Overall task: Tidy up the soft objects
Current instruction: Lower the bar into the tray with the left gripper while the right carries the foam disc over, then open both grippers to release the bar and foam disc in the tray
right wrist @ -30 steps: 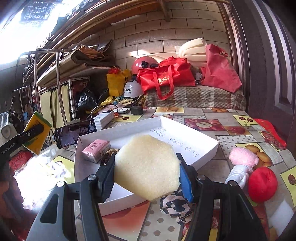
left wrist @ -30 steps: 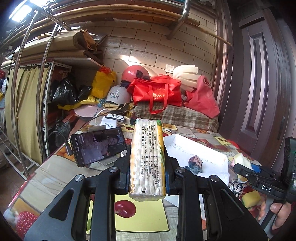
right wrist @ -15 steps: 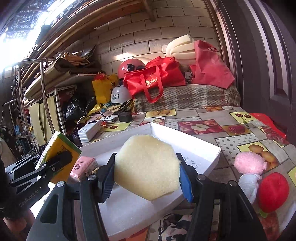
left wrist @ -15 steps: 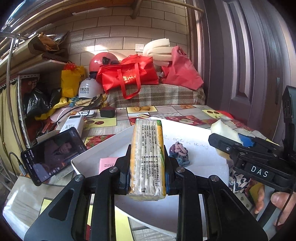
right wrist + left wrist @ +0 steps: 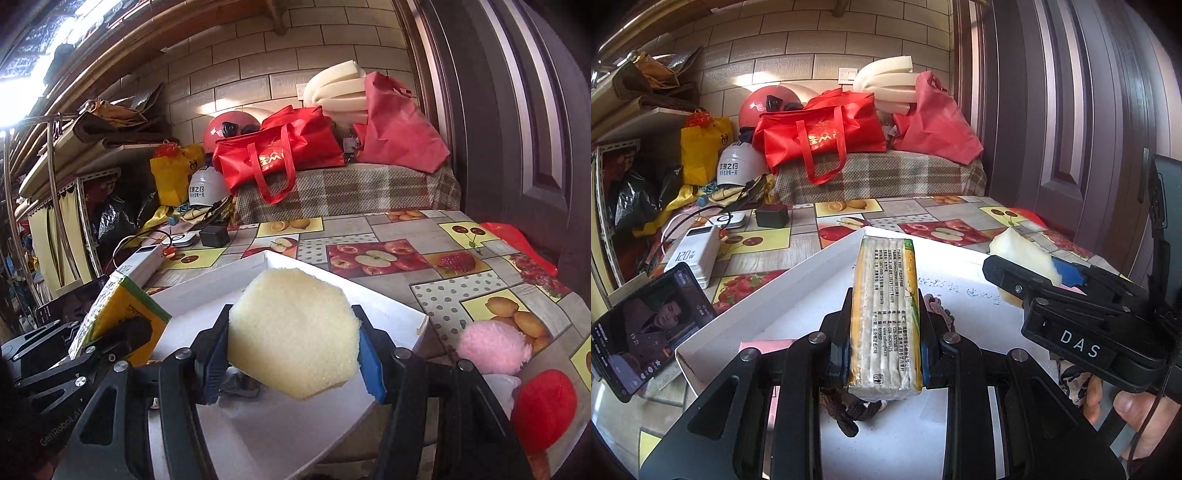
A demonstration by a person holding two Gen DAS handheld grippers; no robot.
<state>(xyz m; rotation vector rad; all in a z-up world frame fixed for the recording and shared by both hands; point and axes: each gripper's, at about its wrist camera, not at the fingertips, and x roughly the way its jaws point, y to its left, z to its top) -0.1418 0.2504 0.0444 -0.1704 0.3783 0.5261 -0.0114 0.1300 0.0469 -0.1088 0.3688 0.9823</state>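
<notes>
Both soft things are in the air over the white box (image 5: pixel 768 295) right now. The yellow packet (image 5: pixel 884 317) is pinched edge-on in the left gripper (image 5: pixel 884 354), jaws closed snug on its sides, and the pale foam sponge (image 5: pixel 293 334) is squeezed in the right gripper (image 5: pixel 293 354), jaws closed on it too.

Looks like the drop-off step to me. Next move is probably lowering each one to a bare spot on the box floor and opening up, avoiding the pink pack (image 5: pixel 764 345) and knitted bits (image 5: pixel 849 410) already inside. The pink pompom (image 5: pixel 493 345) and red plush (image 5: pixel 545 410) on the desk (image 5: pixel 424 229) are not yet boxed.
</notes>
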